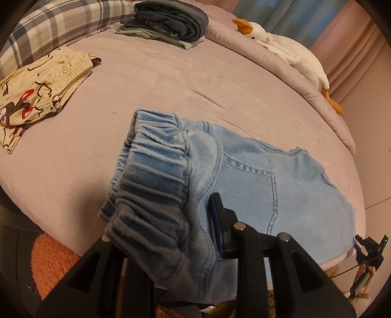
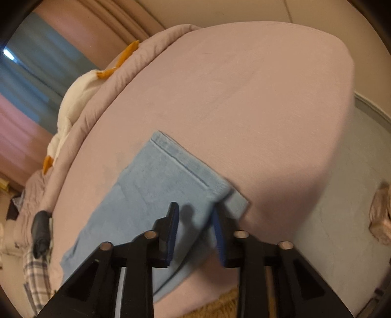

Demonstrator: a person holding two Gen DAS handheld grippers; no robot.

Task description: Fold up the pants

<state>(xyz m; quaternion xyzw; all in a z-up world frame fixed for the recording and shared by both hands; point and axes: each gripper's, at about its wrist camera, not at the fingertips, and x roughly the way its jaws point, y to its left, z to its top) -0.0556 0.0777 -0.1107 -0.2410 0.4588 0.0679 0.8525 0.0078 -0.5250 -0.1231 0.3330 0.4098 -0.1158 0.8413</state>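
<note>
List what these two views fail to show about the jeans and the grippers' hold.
- Left wrist view: the left gripper has its left finger buried under the light blue denim jeans' elastic waistband, so its grip is unconfirmed.
- Right wrist view: blurred; whether the right gripper pinches the hem is unclear.
- Both views: the jeans' near edge is hidden behind the gripper bodies.

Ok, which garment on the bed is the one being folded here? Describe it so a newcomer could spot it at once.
Start from the pink bed. At its near edge lie the light blue jeans, their elastic waistband lifted by the left gripper. The cartoon-print pants and the dark folded stack lie further back, untouched; only the jeans are pale denim with stitched pockets.
</note>
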